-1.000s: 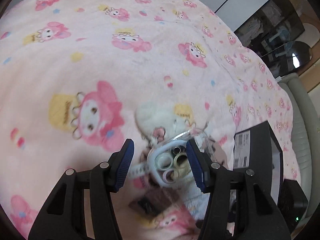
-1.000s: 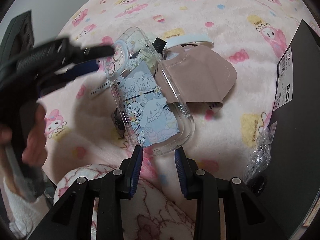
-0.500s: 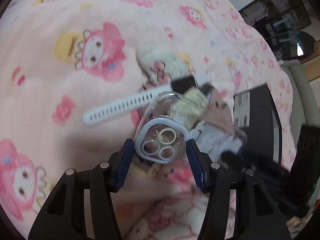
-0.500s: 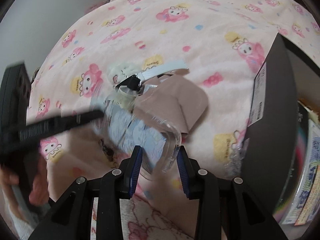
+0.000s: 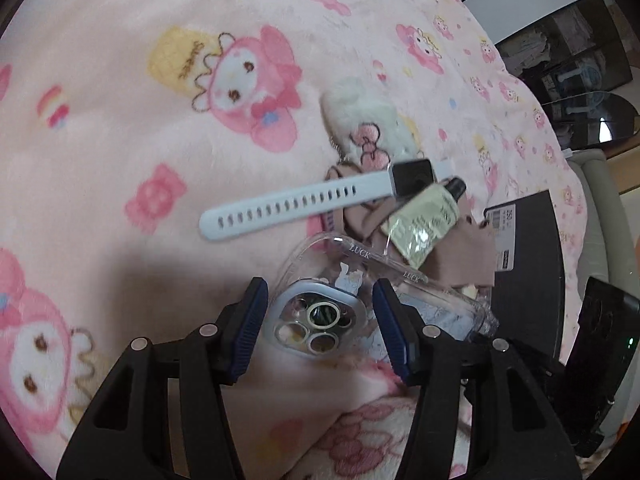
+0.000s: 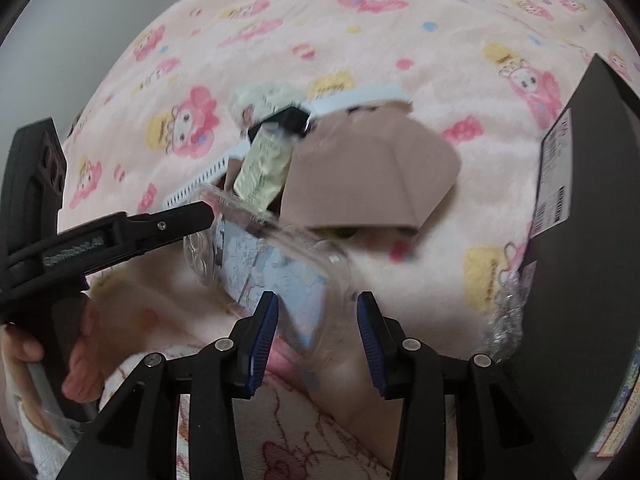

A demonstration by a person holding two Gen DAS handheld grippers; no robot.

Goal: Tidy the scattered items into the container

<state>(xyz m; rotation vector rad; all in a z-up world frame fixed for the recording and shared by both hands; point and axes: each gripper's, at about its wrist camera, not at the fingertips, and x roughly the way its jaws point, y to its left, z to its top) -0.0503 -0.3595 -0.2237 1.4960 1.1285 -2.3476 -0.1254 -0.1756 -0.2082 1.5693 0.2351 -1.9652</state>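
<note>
A clear phone case (image 5: pixel 320 316) with a cartoon print lies tilted on the pink blanket; it also shows in the right wrist view (image 6: pixel 276 264). My left gripper (image 5: pixel 320 320) is open, its jaws on either side of the case's camera end. My right gripper (image 6: pixel 316 332) is open around the case's other end. Behind the case lie a white watch (image 5: pixel 304 204), a small pale tube (image 5: pixel 424 224), a brown face mask (image 6: pixel 368 180) and a white plush toy (image 5: pixel 364 120). The black box (image 6: pixel 592 208) stands at the right.
The pink cartoon blanket (image 5: pixel 160 120) covers the whole bed. A crumpled clear wrapper (image 6: pixel 508 316) lies by the box's wall. A black device (image 5: pixel 600 344) sits beyond the box. A dark cabinet (image 5: pixel 576 44) stands at the far right.
The phone case has tipped up and shifted under both grippers. The left gripper has moved in over the camera end, and the right gripper has opened wider around the other end.
</note>
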